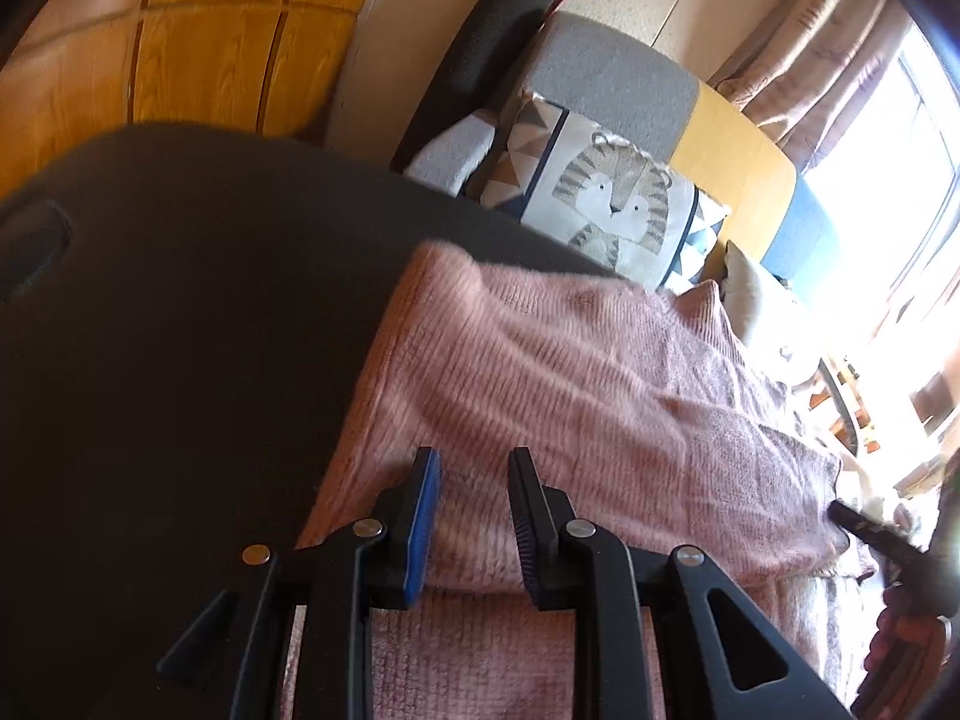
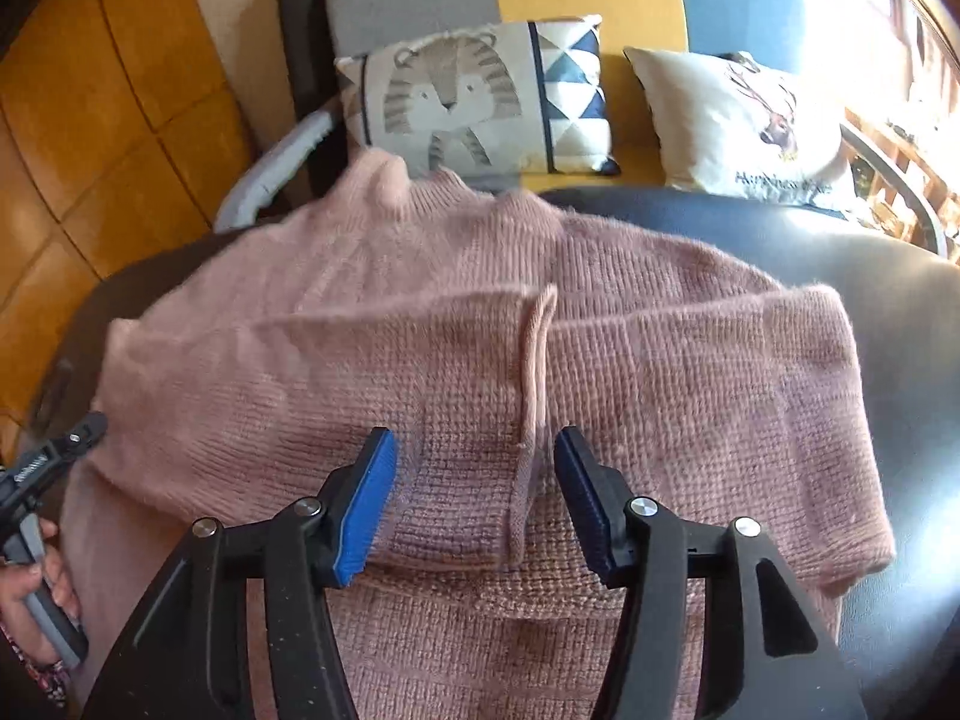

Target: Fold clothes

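A pink knitted sweater (image 1: 600, 372) (image 2: 420, 348) lies folded on a dark padded surface (image 1: 180, 312) (image 2: 852, 312), its upper layer ending in a fold edge near me. In the left wrist view my left gripper (image 1: 474, 480) stands narrow at that edge, with knit filling the gap between its pads. The right gripper (image 2: 474, 456) is open over the fold, and a raised ridge of knit (image 2: 534, 372) runs up between its fingers without touching the pads. The left gripper (image 2: 66, 450) also shows at the sweater's left edge, and the right gripper (image 1: 864, 528) at its right edge.
Behind the surface is a sofa with a tiger cushion (image 1: 612, 198) (image 2: 456, 96) and a white cushion (image 2: 744, 120). A wooden floor (image 1: 210, 60) lies to the left and a bright window with curtains (image 1: 840, 42) to the right. A hand (image 2: 36, 588) holds the left gripper's handle.
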